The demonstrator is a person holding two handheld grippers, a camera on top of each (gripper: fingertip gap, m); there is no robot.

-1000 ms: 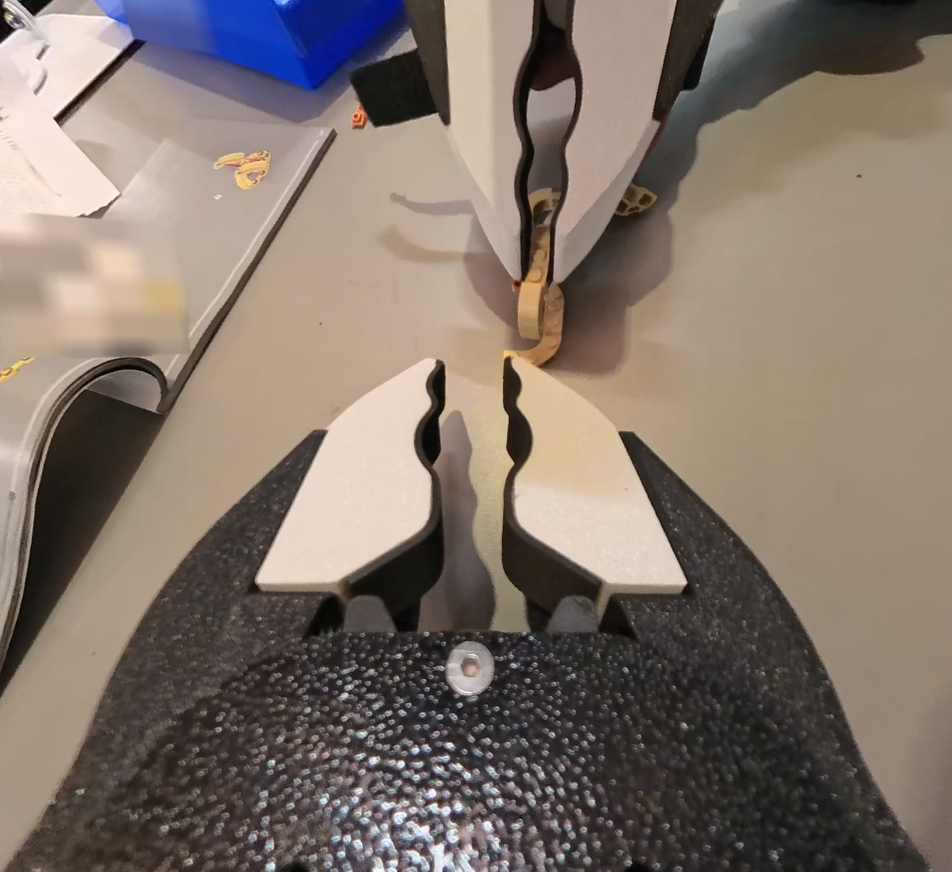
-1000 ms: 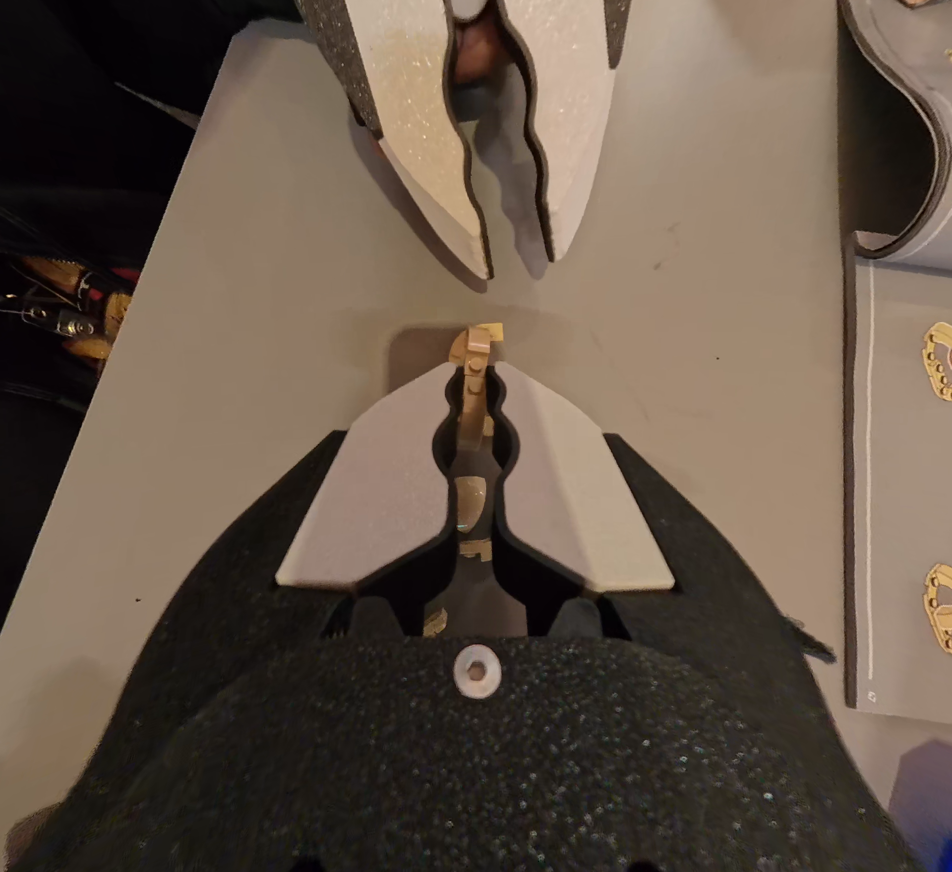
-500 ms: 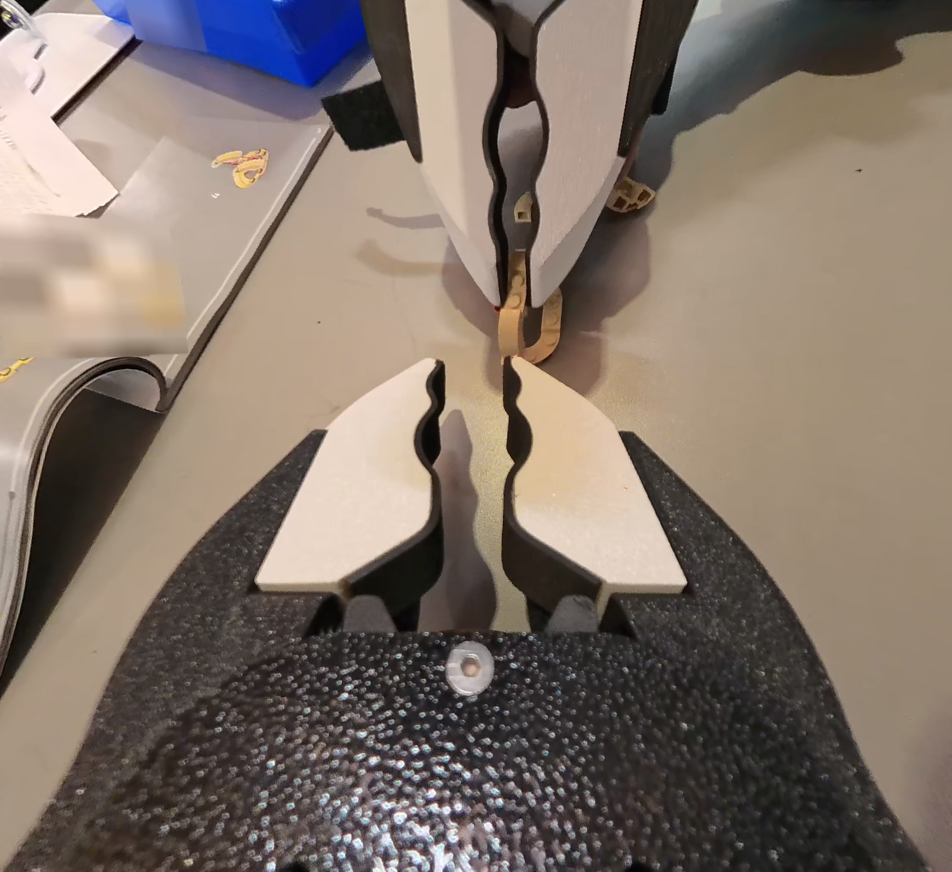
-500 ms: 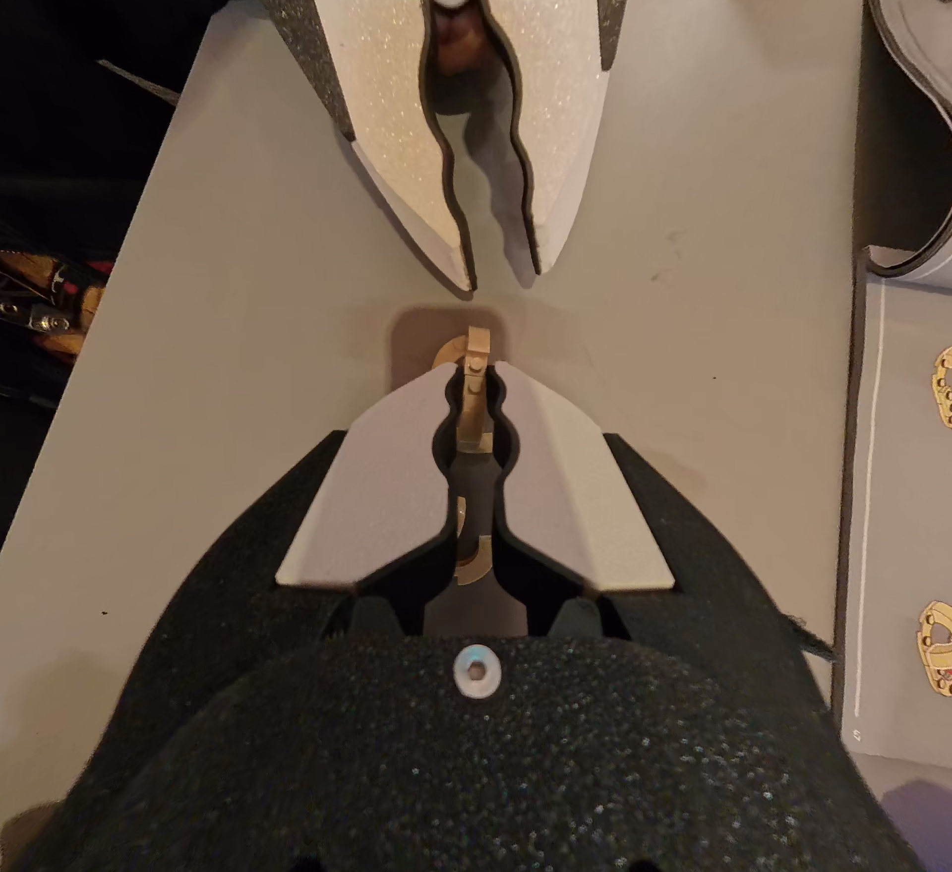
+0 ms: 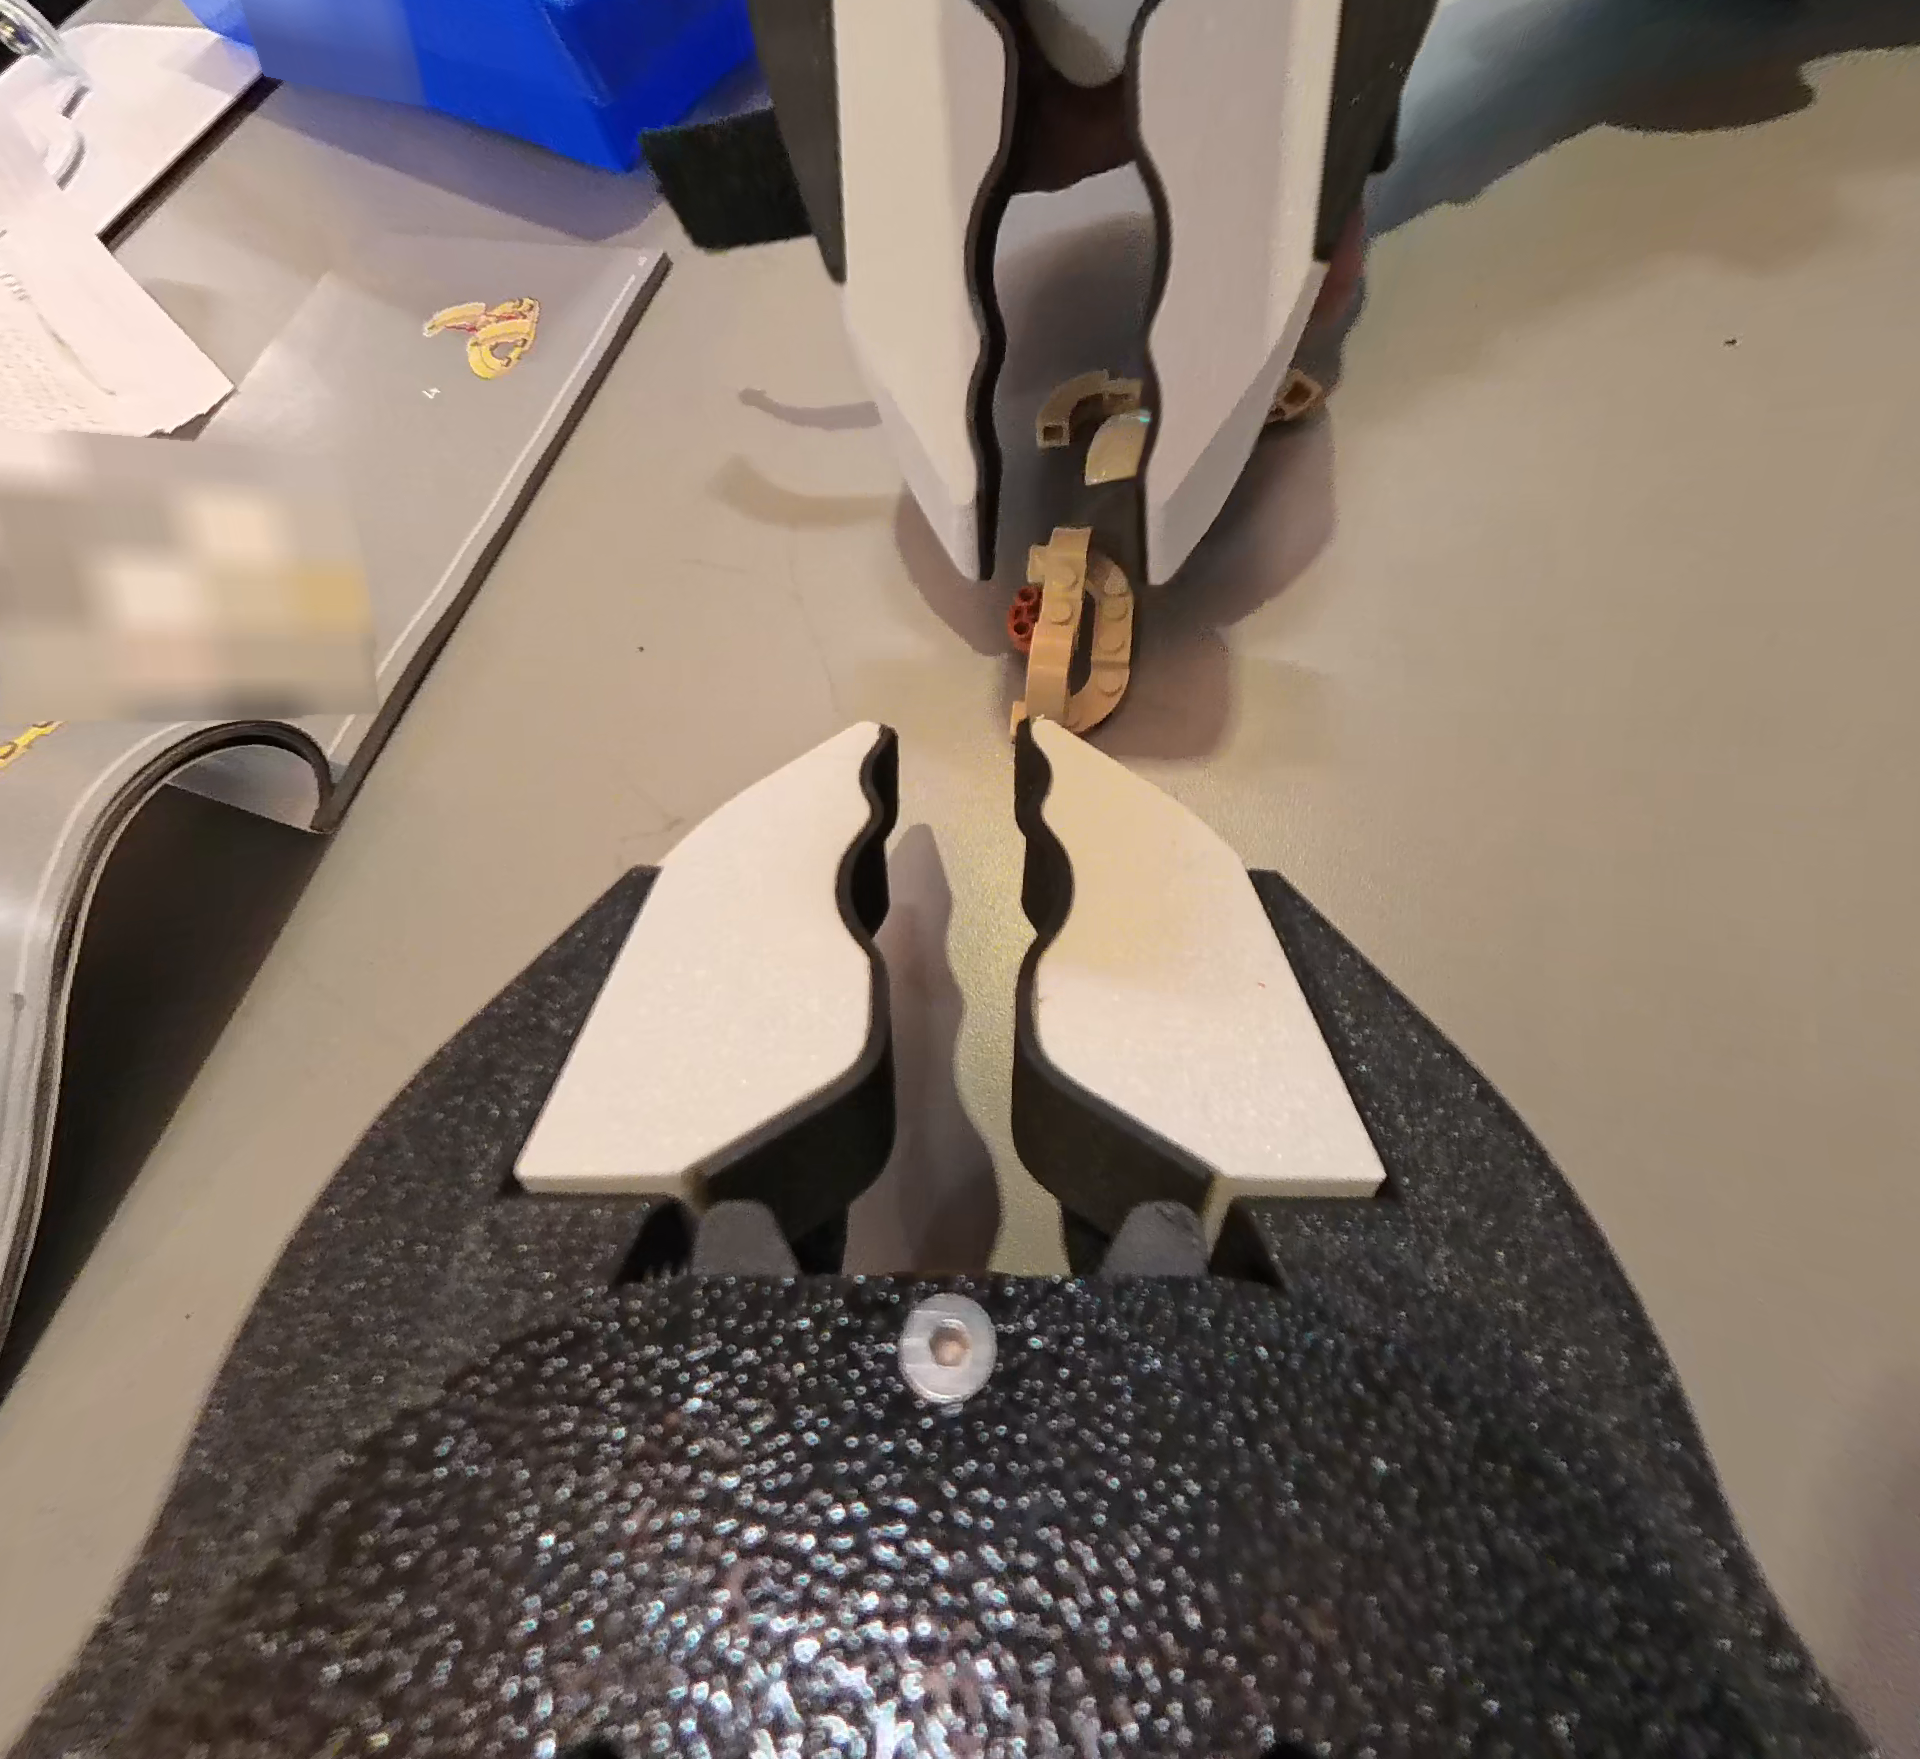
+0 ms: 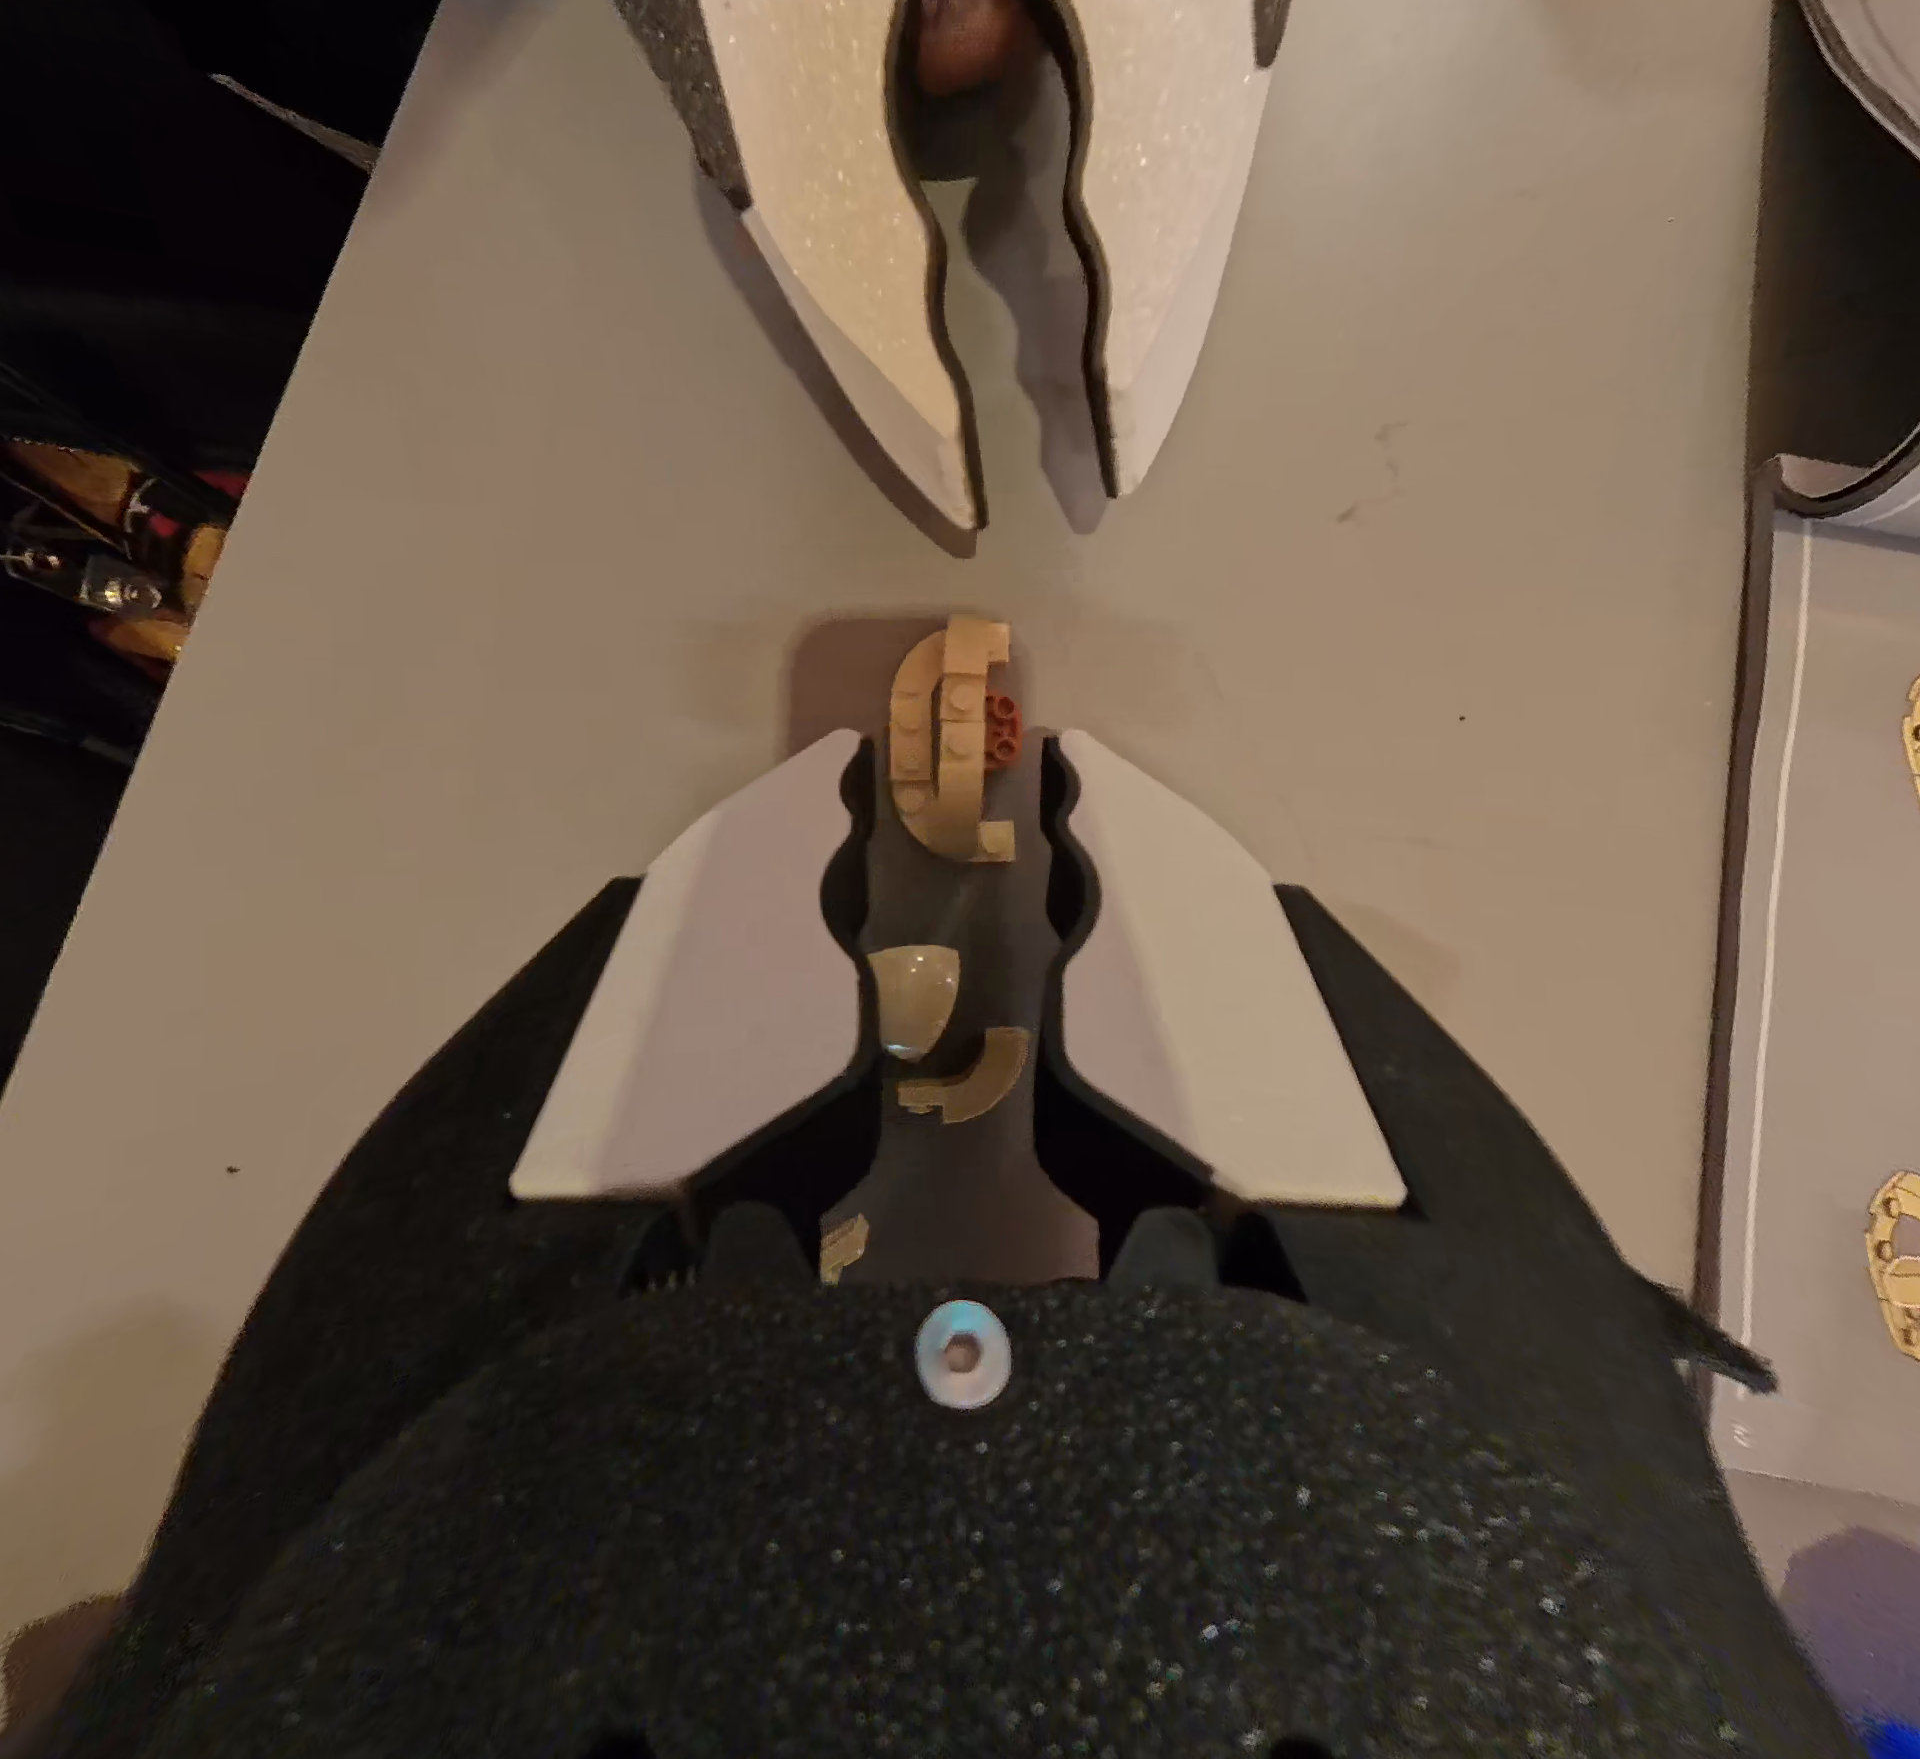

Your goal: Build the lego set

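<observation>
1. Grey surface carries the tan lego assembly, lying flat so both sides can reach it.
2. My right hand-held gripper stands wide around it, gripping nothing.
3. My left hand-held gripper, narrowly parted and empty, waits just beside it.

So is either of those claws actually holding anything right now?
No. Both are open: the tan curved lego assembly lies on the table between the right gripper's spread fingertips, and the left gripper is empty.

Tan curved lego assembly lies on tabletop between left gripper and right gripper; both jaws parted, holding nothing.
</observation>
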